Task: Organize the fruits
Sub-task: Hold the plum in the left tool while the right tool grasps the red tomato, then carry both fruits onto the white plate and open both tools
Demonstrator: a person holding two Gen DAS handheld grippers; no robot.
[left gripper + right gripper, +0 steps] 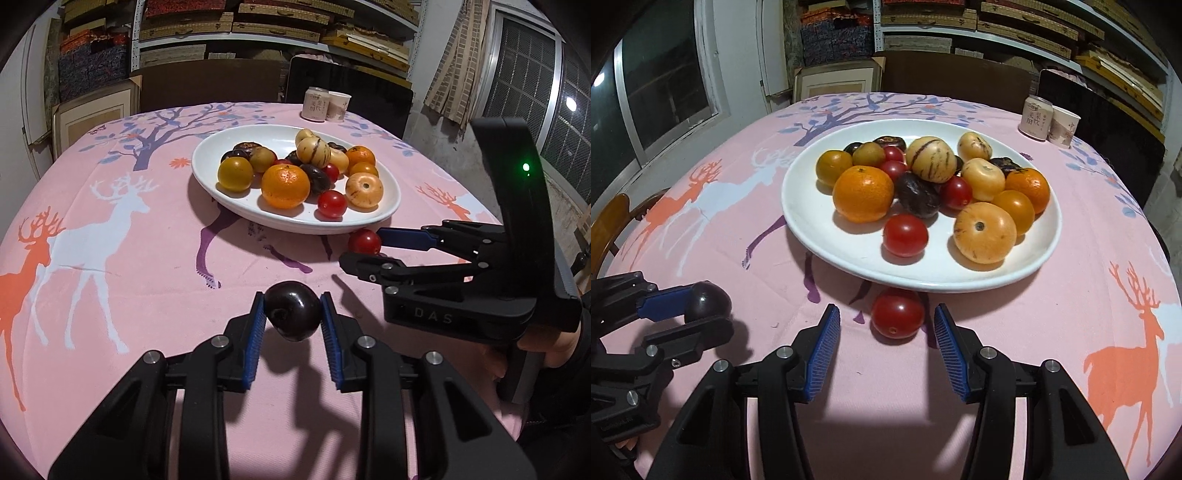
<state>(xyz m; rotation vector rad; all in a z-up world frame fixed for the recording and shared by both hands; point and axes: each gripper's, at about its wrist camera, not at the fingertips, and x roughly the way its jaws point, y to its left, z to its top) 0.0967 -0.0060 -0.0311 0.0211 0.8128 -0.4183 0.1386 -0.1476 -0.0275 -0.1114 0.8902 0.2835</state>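
Left wrist view looks down the left gripper (293, 314), whose blue pads are pressed against both sides of a dark plum (293, 311), lifted clear of the pink tablecloth (122, 266), its shadow falling on the cloth below. To its right in the same view, the right gripper (364, 245) comes in side-on with a red cherry tomato (364, 241) between its fingers; from this angle it is hard to tell whether the pads touch it. A hand (554, 343) grips its handle at the right edge, and a green light glows on its body.

Right wrist view settles that: the right gripper (887, 325) stands part open, with the tomato (897, 317) resting on the cloth between the pads and a gap on each side. The tomato sits just under the near rim of the white plate (805, 221). At the left edge of this view the left gripper (708, 308) appears from the side, clamped on the plum (707, 303).

Further out, both views show the plate heaped with oranges, striped yellow fruit, dark plums and more tomatoes. At the far side of the table stand a can (1036, 117) and a paper cup (1063, 127), touching.
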